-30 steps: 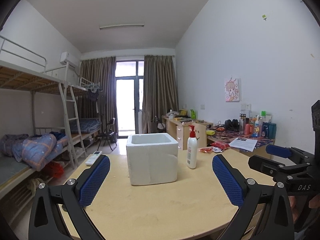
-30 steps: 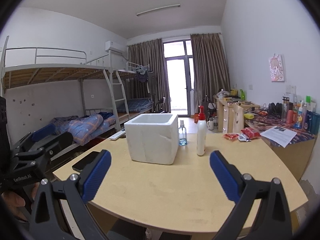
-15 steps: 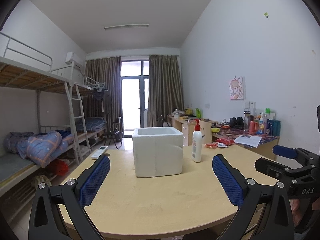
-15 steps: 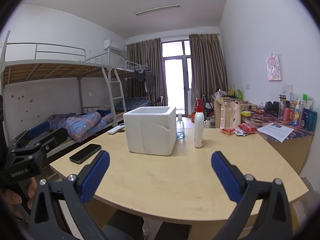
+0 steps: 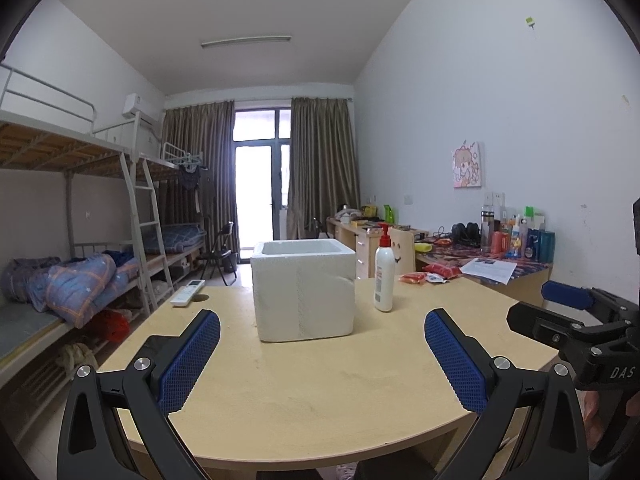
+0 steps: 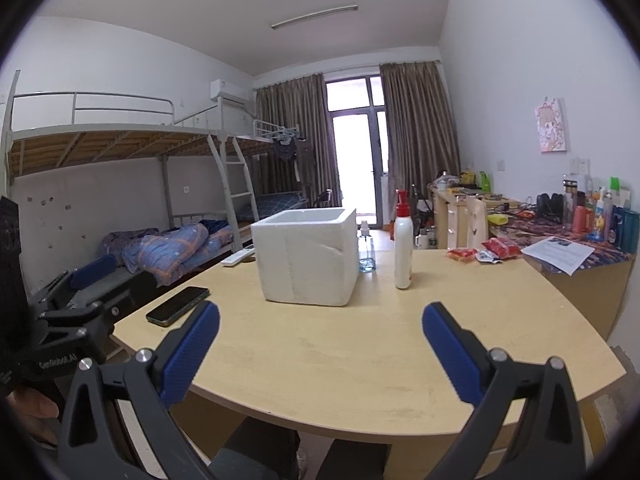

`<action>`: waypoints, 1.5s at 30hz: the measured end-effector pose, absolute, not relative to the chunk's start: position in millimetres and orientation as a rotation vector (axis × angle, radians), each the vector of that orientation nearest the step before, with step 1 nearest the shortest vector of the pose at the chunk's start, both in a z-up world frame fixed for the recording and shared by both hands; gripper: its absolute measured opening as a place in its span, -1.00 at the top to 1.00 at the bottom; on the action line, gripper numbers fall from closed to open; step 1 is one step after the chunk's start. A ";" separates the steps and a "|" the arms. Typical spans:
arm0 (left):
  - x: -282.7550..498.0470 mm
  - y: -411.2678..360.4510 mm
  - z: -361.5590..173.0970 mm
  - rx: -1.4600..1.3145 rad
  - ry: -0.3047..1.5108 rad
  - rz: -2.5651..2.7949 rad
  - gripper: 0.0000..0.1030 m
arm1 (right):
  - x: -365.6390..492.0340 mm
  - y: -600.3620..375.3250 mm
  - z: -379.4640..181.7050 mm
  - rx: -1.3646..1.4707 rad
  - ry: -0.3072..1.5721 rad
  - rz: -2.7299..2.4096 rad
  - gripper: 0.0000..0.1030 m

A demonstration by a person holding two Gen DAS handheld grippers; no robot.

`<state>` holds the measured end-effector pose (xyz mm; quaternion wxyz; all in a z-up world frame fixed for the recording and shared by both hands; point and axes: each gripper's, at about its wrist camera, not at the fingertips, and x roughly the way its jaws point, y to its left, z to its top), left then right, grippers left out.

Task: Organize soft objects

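Observation:
A white foam box [image 5: 304, 290] stands open-topped on the round wooden table [image 5: 320, 392]; it also shows in the right wrist view [image 6: 307, 255]. Its inside is hidden. My left gripper [image 5: 322, 354] is open and empty, held low near the table's front edge, well short of the box. My right gripper [image 6: 320, 346] is open and empty, also at the front edge. Small red packets [image 5: 442, 269] lie at the table's far right, also in the right wrist view [image 6: 500, 247]. I see no other soft object on the table.
A white pump bottle [image 5: 384, 278] stands right of the box. A small clear spray bottle [image 6: 366, 254] stands behind it. A black phone [image 6: 178, 306] and a white remote [image 5: 187, 292] lie at the left. Bunk beds stand left, a cluttered desk [image 6: 580, 240] right.
Both grippers have dropped lower and pulled back towards the table's front edge, so the box is seen more side-on. Both stay open and empty.

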<state>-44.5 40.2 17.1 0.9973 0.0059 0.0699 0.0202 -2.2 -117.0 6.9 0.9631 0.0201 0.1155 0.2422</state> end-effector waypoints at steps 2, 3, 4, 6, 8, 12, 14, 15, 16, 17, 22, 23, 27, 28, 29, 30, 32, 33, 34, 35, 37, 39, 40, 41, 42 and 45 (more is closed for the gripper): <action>-44.8 39.5 16.4 0.016 0.140 0.038 -0.98 | -2.0 -117.0 6.8 0.040 0.234 0.487 -0.99; -45.8 39.5 16.6 0.016 0.138 0.038 -0.98 | -2.1 -116.7 6.8 0.042 0.236 0.489 -0.99; -46.8 39.6 16.7 0.017 0.136 0.037 -0.98 | -1.7 -116.4 6.9 0.046 0.239 0.495 -0.99; -46.9 39.5 16.9 0.018 0.137 0.037 -0.98 | -2.0 -116.6 6.0 0.049 0.241 0.495 -0.99; -47.2 40.0 17.5 0.018 0.141 0.040 -0.98 | -2.6 -115.5 5.3 0.044 0.241 0.495 -0.99; -46.2 42.2 19.1 0.013 0.143 0.039 -0.98 | -2.7 -113.8 5.0 0.033 0.244 0.496 -0.99; -46.0 42.2 19.4 0.013 0.142 0.038 -0.98 | -3.7 -114.6 5.1 0.034 0.242 0.496 -0.99; -45.9 42.0 19.7 0.014 0.142 0.037 -0.98 | -3.6 -115.1 5.2 0.035 0.243 0.495 -0.99; -45.6 41.7 19.9 0.016 0.142 0.039 -0.98 | -3.8 -115.4 5.3 0.035 0.242 0.494 -0.99; -45.3 41.5 19.5 0.017 0.142 0.039 -0.98 | -3.2 -115.7 5.3 0.035 0.243 0.493 -0.99; -44.1 41.0 19.4 0.016 0.144 0.033 -0.98 | -3.2 -114.5 5.7 0.029 0.246 0.492 -0.99; -43.9 40.7 19.1 0.016 0.143 0.033 -0.98 | -3.3 -114.7 5.9 0.027 0.246 0.491 -0.99; -42.7 40.4 18.5 0.019 0.148 0.026 -0.98 | -3.6 -115.2 5.0 0.029 0.247 0.488 -0.99; -43.6 40.6 17.8 0.019 0.148 0.025 -0.98 | -3.5 -115.5 4.8 0.029 0.249 0.485 -0.99; -43.8 40.4 17.7 0.019 0.147 0.025 -0.98 | -3.2 -115.4 4.9 0.029 0.249 0.486 -0.99; -43.7 40.2 17.6 0.020 0.146 0.025 -0.98 | -3.3 -115.7 5.0 0.030 0.248 0.487 -0.99; -44.7 40.0 16.9 0.025 0.142 0.029 -0.98 | -3.3 -115.1 4.9 0.029 0.247 0.488 -0.99; -44.5 39.4 16.6 0.027 0.142 0.029 -0.98 | -3.2 -115.0 4.9 0.029 0.248 0.488 -0.99; -44.6 39.2 16.1 0.028 0.143 0.029 -0.98 | -2.8 -114.9 4.8 0.027 0.250 0.487 -0.99; -44.3 39.0 15.8 0.028 0.145 0.029 -0.98 | -2.3 -114.7 4.6 0.026 0.252 0.485 -0.99; -45.2 39.0 16.2 0.028 0.141 0.030 -0.98 | -2.7 -115.0 4.5 0.027 0.252 0.484 -0.99; -45.5 38.3 15.7 0.032 0.140 0.024 -0.98 | -2.4 -114.8 4.6 0.027 0.252 0.486 -0.99; -46.0 38.6 15.6 0.034 0.138 0.024 -0.98 | -2.4 -114.4 4.5 0.028 0.253 0.486 -0.99; -45.8 38.1 15.4 0.038 0.138 0.022 -0.98 | -2.2 -114.4 4.4 0.029 0.255 0.484 -0.99; -45.8 37.3 15.0 0.043 0.140 0.016 -0.98 | -2.4 -114.1 4.5 0.029 0.254 0.485 -0.99; -46.5 38.9 14.6 0.037 0.142 0.016 -0.98 | -0.9 -113.9 3.9 0.025 0.256 0.483 -0.99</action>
